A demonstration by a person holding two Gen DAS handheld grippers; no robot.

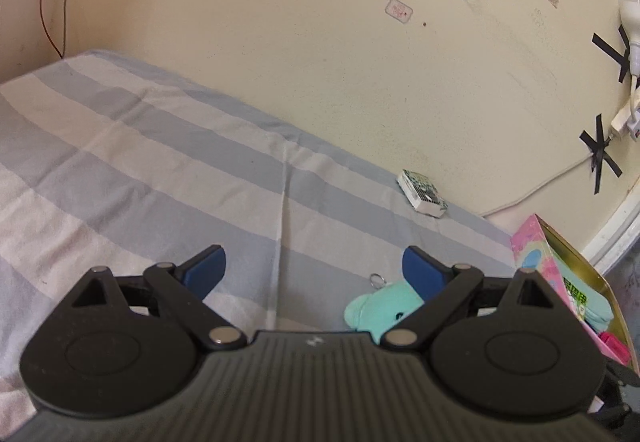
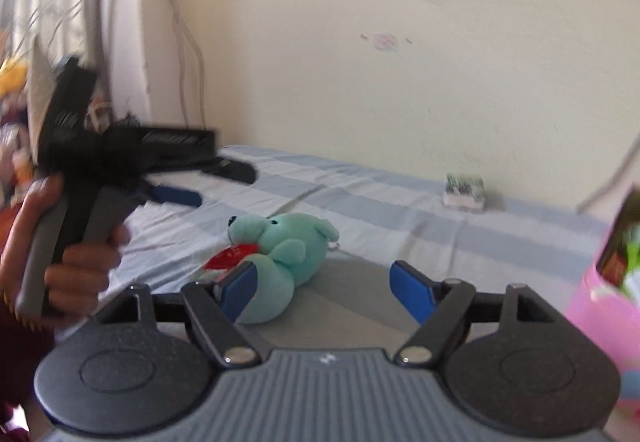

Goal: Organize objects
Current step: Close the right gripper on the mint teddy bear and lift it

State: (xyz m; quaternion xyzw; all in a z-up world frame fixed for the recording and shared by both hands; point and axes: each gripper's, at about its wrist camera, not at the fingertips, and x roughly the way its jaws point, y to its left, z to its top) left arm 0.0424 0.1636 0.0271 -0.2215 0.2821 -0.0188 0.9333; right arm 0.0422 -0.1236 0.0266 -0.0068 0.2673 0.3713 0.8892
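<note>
A teal plush toy [image 2: 288, 250] with a red tag lies on the striped bed sheet [image 2: 400, 218]. My right gripper [image 2: 326, 288] stands open just in front of it. Its left pad rests against the toy's lower body and its right pad is well clear. In the left wrist view the same toy [image 1: 376, 312] shows low right, partly hidden behind the right finger of my left gripper [image 1: 314, 270], which is open with nothing between its pads. In the right wrist view a hand [image 2: 80, 262] holds the left gripper at the left, blurred, above the bed.
A small patterned box [image 1: 422, 194] sits on the bed by the cream wall [image 1: 320, 42]. A pink open box [image 1: 560, 282] with items inside stands at the bed's right end. Cables and a taped power strip [image 1: 624, 122] hang on the wall.
</note>
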